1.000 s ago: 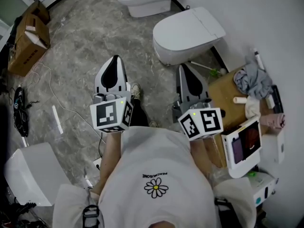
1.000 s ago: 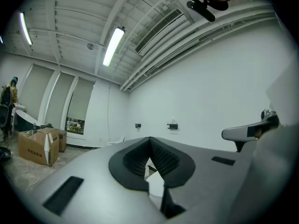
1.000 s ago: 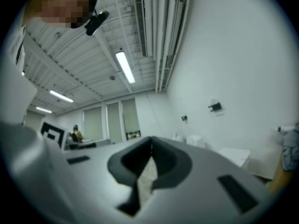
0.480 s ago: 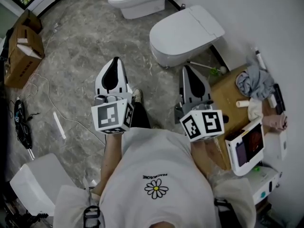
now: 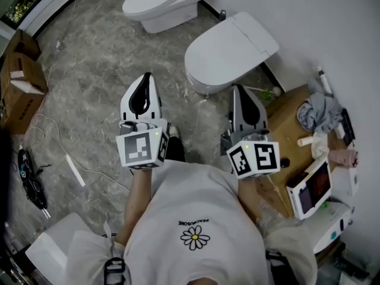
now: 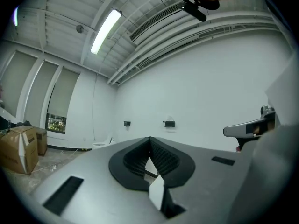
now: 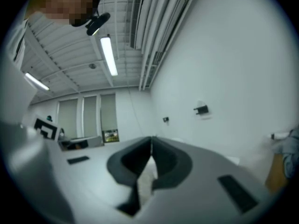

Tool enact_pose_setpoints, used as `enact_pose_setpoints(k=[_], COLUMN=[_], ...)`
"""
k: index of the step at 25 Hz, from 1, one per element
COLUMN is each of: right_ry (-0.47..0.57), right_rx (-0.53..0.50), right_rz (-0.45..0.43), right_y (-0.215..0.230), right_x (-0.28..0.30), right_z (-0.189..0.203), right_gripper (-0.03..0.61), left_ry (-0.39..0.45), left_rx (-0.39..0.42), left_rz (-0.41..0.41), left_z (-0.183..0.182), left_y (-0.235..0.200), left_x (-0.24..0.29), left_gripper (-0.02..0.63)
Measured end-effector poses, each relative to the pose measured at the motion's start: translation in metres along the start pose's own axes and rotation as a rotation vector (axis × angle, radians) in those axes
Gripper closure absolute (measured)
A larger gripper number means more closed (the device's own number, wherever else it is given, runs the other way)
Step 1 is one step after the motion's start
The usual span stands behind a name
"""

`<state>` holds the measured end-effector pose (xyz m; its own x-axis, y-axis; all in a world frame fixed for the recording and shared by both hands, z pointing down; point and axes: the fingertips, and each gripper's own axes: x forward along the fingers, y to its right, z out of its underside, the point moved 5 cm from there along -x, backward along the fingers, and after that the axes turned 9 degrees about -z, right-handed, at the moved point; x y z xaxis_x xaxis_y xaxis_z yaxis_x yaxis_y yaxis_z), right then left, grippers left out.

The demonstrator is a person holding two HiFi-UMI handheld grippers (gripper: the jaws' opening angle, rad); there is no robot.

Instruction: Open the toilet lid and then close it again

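Note:
A white toilet [image 5: 228, 51] with its lid down stands against the wall, ahead of me in the head view. My left gripper [image 5: 146, 77] points forward over the floor, to the left of the bowl and apart from it, jaws shut and empty. My right gripper [image 5: 237, 89] hovers just in front of the bowl's near rim, also shut with nothing in it. In the left gripper view the left gripper [image 6: 150, 139] faces the white wall. The right gripper [image 7: 151, 139] in its own view faces the same wall. The toilet is hidden in both gripper views.
A second white toilet [image 5: 157, 2] stands further back. A wooden table [image 5: 291, 123] at the right carries cloths, a bottle and boxes. Cardboard boxes [image 5: 18, 88] sit at the left. A cable [image 5: 65, 141] trails over the marble floor.
Both grippers have advanced toward the toilet; it now lies nearer to them in the head view. Their jaws stayed shut.

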<state>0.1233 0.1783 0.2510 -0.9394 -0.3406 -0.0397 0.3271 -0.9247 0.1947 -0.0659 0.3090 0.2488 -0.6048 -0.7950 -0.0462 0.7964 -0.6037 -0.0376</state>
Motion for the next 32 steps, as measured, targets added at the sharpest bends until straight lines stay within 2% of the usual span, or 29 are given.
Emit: enact_pose_setpoints(k=[8, 12, 16, 25, 28, 32], right_ry=[-0.043, -0.06, -0.074, -0.056, -0.016, 0.003], right_rx=[-0.028, -0.067, -0.07, -0.083, -0.06, -0.07], right_rz=[0.126, 0.168, 0.178, 0.168, 0.202, 0.255], right_y=[0.016, 0.028, 0.046, 0.077, 0.085, 0.096], right_x=[0.073, 0.097, 0.107, 0.116, 0.114, 0.111], right_z=[0.002, 0.001, 0.004, 0.0, -0.002, -0.006], right_gripper=[0.548, 0.548, 0.548, 0.548, 0.548, 0.548], left_ry=[0.012, 0.01, -0.025, 0.018, 0.018, 0.032], left_rx=[0.04, 0.041, 0.038, 0.064, 0.067, 0.057], left_rz=[0.101, 0.13, 0.134, 0.177, 0.188, 0.248], left_z=[-0.012, -0.006, 0.007, -0.003, -0.001, 0.001], left_y=[-0.032, -0.036, -0.027, 0.014, 0.025, 0.034], left_x=[0.094, 0.127, 0.142, 0.171, 0.177, 0.191], left_gripper=[0.589, 0.589, 0.589, 0.589, 0.589, 0.589])
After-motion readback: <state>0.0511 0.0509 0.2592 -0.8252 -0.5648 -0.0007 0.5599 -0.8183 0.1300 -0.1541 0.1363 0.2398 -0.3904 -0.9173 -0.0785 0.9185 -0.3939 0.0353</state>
